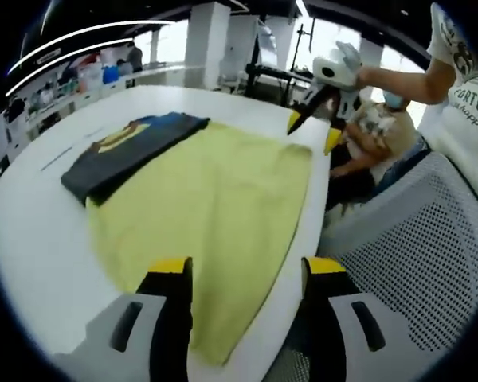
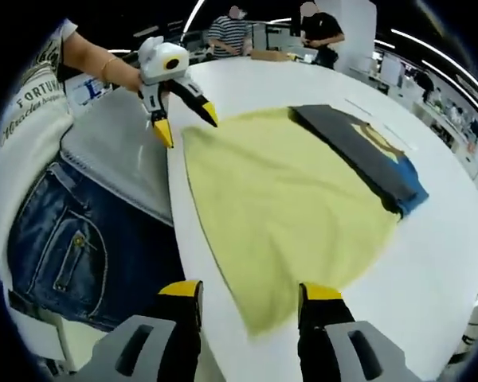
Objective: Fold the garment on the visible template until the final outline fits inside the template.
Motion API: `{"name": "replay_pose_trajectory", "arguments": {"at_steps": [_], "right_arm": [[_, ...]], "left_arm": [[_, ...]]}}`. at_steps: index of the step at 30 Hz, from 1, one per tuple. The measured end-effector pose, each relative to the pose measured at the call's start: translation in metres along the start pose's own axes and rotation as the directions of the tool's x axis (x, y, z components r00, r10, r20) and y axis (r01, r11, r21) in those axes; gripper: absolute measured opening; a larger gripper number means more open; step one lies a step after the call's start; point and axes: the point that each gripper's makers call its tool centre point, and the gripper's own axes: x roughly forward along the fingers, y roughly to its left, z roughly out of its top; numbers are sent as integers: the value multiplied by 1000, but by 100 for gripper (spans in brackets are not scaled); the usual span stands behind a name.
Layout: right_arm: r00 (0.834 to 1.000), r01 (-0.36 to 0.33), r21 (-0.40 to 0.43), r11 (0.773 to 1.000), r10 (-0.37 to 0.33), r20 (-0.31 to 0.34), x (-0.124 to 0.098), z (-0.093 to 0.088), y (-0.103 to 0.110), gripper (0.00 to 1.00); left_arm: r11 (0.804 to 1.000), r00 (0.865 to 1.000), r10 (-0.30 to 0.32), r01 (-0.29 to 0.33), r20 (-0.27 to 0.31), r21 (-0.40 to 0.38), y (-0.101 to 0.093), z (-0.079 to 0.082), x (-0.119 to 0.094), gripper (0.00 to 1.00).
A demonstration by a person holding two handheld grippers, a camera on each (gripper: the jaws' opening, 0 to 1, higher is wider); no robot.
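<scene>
the yellow garment (image 1: 215, 215) lies spread flat along the near edge of the white worktop (image 1: 40, 239), still a wide single layer, with a dark folded piece (image 1: 131, 151) resting on its far side. the left tool (image 1: 247, 274) and the right tool (image 2: 251, 298) each hover with jaws released at opposite corners of the garment's near hem. i judge folding barely begun; template lines are not clearly discernible.
</scene>
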Motion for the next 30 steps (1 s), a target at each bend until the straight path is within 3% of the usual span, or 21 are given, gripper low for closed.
{"name": "replay_pose_trajectory", "arguments": {"at_steps": [4,9,22,25,30], "right_arm": [[999,-1,-42,999,0,-42,4,-10,2,38],[998,-13,-51,999,9,-68,7,-17,3,23],[986,-8,-131,991,-14,-168,15,-37,0,18],[983,-10,-157,988,-19,-182,17,-39,0,17],[982,-10,-168,986,-22,-185,17,-38,-2,18]], "left_arm": [[1000,999,9,-8,-35,14,0,-8,-4,40],[1000,997,-15,15,-80,8,-6,-22,-5,31],[1000,991,13,-13,-136,8,7,-42,-11,18],[999,989,24,-20,-146,35,10,-44,-12,16],[989,982,34,-6,-187,150,7,-46,-11,16]]}}
